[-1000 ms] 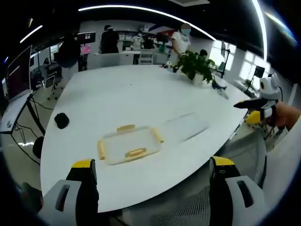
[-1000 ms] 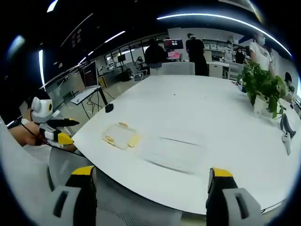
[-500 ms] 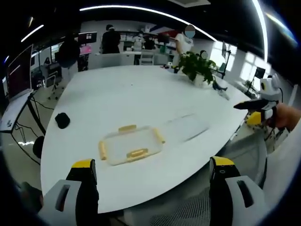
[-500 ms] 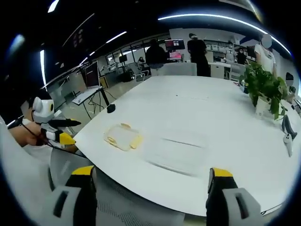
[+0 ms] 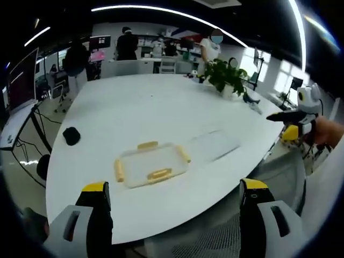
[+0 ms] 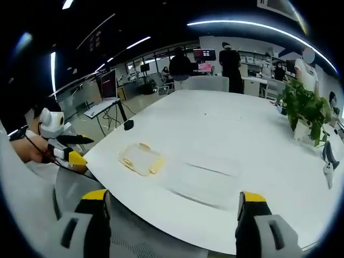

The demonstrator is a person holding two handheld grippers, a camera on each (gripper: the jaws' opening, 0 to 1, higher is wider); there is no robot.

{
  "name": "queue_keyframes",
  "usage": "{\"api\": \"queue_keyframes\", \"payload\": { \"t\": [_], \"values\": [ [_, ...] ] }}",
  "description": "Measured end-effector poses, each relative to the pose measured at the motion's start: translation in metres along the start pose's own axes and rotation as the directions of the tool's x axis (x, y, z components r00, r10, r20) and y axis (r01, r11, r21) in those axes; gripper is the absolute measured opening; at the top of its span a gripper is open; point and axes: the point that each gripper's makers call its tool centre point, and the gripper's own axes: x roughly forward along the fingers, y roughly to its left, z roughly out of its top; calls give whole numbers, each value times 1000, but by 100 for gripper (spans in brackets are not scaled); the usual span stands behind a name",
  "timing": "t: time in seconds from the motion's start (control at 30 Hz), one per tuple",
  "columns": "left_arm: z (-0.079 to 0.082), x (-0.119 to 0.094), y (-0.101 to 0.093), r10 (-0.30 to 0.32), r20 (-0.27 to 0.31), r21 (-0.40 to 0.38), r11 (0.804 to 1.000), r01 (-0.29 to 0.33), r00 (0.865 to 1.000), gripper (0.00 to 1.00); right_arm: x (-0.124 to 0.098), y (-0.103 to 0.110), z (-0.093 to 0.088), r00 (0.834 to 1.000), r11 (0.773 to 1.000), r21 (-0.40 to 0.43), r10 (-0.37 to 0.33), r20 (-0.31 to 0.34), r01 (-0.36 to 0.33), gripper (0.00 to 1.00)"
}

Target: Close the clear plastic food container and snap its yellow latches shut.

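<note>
White and smooth, the broad table [image 5: 140, 107] spreads out ahead of us with rounded corners, in an open office with monitors and a few standing people far behind it. Near its front edge in the left gripper view lies the clear plastic container [image 5: 150, 166], a shallow rectangular tray with rounded corners and yellow latches [image 5: 159, 173] on its sides. Just beside it, toward our right, the clear lid [image 5: 212, 145] lies flat on the table, a thin glassy rectangle, apart from the tray. A leafy potted plant [image 5: 224, 77] stands at the far right of the table, and a small dark rounded object [image 5: 71, 136] sits near the left edge.

Our left gripper [image 5: 174, 201] hangs before the table edge, its grey yellow-tipped jaws spread wide and holding nothing. Our right gripper [image 6: 172, 203] likewise has its jaws wide apart and empty; from there the container [image 6: 141, 159] lies to the left and the lid [image 6: 207, 174] nearer the middle.
</note>
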Motion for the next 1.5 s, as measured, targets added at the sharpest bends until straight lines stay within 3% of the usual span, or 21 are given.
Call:
{"api": "queue_keyframes", "payload": {
  "t": [0.73,0.83,0.93,1.03,1.23,1.33,1.5],
  "values": [
    [8,7,18,-22,-3,35,999,22,1000,96,32,30,20,994,988,-101,113,3,-112,99],
    [7,9,20,-29,-9,44,999,29,1000,96,37,32,20,993,985,-124,121,-9,-122,90],
    [4,11,22,-45,-20,61,997,46,999,95,42,35,23,991,983,-121,136,0,-135,92],
    [6,13,22,-70,-11,58,996,71,997,94,48,39,22,986,970,-180,164,-22,-166,88],
    [7,21,17,-155,-39,153,975,159,987,92,64,45,22,978,949,-235,200,-61,-209,83],
    [9,24,21,-158,-56,204,965,167,986,91,71,48,27,973,938,-257,219,-74,-231,82],
    [13,29,26,-189,-76,225,953,202,979,90,81,50,33,967,920,-299,235,-99,-254,79]
  ]
}}
